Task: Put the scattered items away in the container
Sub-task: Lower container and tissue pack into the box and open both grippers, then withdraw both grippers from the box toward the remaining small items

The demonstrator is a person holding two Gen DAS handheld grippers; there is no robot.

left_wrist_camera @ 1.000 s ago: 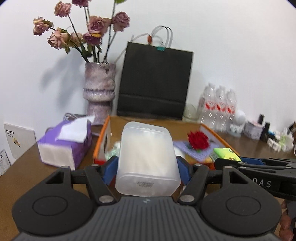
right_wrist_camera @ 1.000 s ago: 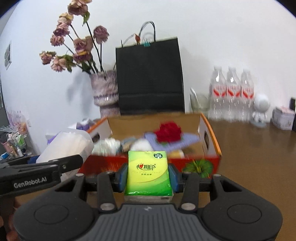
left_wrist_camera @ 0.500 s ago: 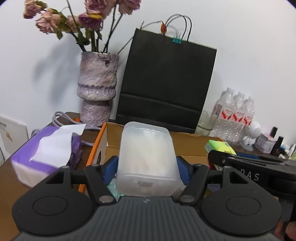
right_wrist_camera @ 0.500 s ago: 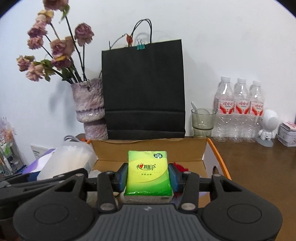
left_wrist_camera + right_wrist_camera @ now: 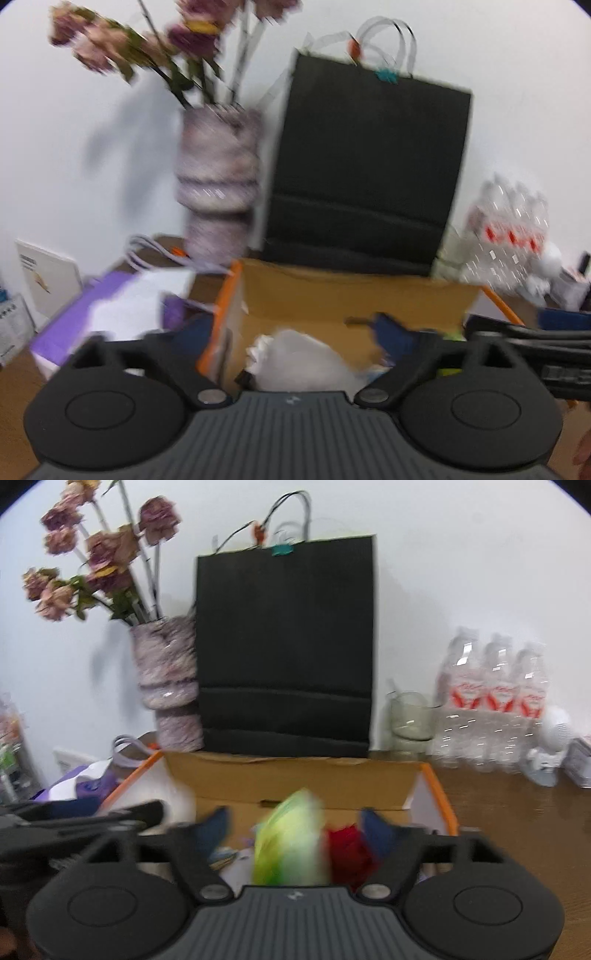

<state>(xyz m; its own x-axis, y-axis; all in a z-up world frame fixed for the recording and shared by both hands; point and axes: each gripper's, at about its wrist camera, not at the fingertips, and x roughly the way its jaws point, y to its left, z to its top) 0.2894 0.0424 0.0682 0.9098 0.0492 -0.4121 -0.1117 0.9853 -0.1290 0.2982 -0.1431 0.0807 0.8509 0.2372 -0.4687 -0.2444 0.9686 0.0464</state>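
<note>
An orange-edged cardboard box stands on the table with several items inside. My left gripper is open above the box. The translucent white plastic container lies blurred between and below its fingers, inside the box. My right gripper is open above the box too. The green tissue pack is blurred and tilted between its spread fingers, not gripped, next to a red rose in the box.
A black paper bag and a vase of dried roses stand behind the box. A purple tissue box sits to the left. Water bottles, a glass and small items stand at the right.
Both grippers have opened over the box. The white container has dropped from the left gripper and the green tissue pack is falling from the right gripper into the box.
</note>
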